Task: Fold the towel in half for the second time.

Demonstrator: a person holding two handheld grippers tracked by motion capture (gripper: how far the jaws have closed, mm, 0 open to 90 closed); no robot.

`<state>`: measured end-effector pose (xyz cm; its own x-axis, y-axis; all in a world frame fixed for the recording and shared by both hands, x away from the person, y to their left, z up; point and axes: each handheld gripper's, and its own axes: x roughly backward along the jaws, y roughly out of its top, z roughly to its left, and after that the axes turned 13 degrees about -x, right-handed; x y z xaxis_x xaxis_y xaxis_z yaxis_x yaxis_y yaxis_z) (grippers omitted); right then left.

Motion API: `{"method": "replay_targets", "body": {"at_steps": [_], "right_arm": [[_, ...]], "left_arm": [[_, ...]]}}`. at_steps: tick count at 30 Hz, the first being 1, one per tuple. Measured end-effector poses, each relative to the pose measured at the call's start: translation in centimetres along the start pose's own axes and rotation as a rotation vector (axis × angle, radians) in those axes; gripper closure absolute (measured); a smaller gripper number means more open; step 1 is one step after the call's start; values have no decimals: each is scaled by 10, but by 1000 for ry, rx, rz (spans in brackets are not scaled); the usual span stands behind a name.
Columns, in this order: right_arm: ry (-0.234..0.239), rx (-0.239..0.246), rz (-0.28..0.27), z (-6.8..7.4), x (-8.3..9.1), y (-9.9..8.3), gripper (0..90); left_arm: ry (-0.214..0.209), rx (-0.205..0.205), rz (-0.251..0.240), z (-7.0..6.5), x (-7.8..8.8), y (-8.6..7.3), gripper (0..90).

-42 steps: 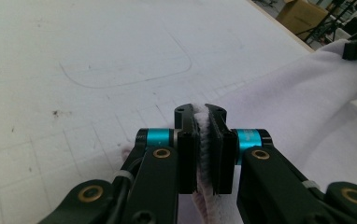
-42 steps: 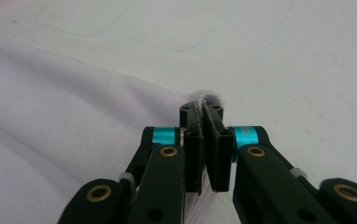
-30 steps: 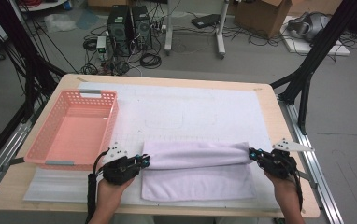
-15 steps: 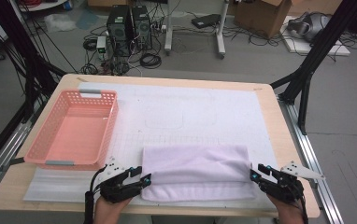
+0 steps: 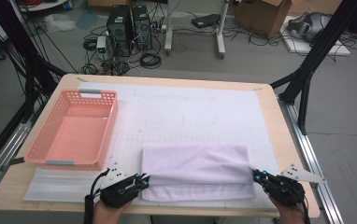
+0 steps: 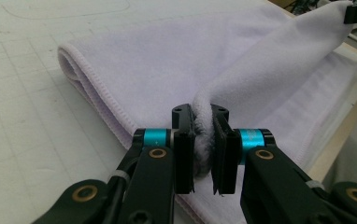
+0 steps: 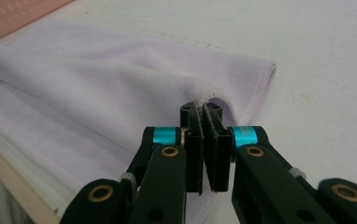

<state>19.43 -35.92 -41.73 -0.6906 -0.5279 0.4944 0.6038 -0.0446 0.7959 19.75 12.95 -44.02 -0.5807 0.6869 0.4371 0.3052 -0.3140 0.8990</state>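
I am pinching the pale lilac towel, folded at the worktop's near edge: left gripper just closing on its bunched hem, right gripper clamped tight on its corner.

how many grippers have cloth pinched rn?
2. Left gripper is shut on the near-left corner of the lavender towel; right gripper is shut on its near-right corner. None hidden.

Pale lilac folded cloth beside a salmon-pink perforated plastic basket.
White mat shows a faint grid, seemingly grey; black grippers' jaws carry turquoise bands.
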Motion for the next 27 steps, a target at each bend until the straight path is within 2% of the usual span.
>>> {"method": "replay_targets", "body": {"at_steps": [2,4,7,8,9,10,11,13,15,19,23,25,26,27], "right_arm": [[12,-11,0,-1,6,-5,875],[23,-12,10,-3,10,-11,875],[21,-27,52,-3,15,-21,865],[12,-29,73,-3,16,-24,806],[-16,-32,76,-3,18,-25,665],[-40,-47,66,-3,21,-26,621],[-43,-49,47,-4,24,-25,611],[-55,-49,1,-2,28,-19,583],[-52,-20,-1,2,24,-14,625],[-36,50,70,11,-2,-13,737],[-58,92,156,12,-22,-18,764],[-63,91,183,10,-24,-23,775],[-60,76,180,9,-23,-24,788],[-61,40,194,7,-21,-24,793]], "left_arm": [[-3,5,4,-1,2,-2,785],[-6,29,6,-1,5,-5,727],[-18,68,-4,1,11,-7,540],[-16,73,-18,1,13,-6,485],[-14,78,-34,2,16,-5,454],[-11,84,-53,2,18,-2,441],[-11,84,-67,2,19,0,437],[-5,80,-75,3,17,4,439],[-1,76,-56,5,11,6,470],[-1,80,5,8,-3,3,545],[2,71,79,7,-11,-3,632],[12,59,106,5,-12,-7,679],[13,58,112,4,-11,-8,707],[15,47,129,3,-9,-8,751]]}}
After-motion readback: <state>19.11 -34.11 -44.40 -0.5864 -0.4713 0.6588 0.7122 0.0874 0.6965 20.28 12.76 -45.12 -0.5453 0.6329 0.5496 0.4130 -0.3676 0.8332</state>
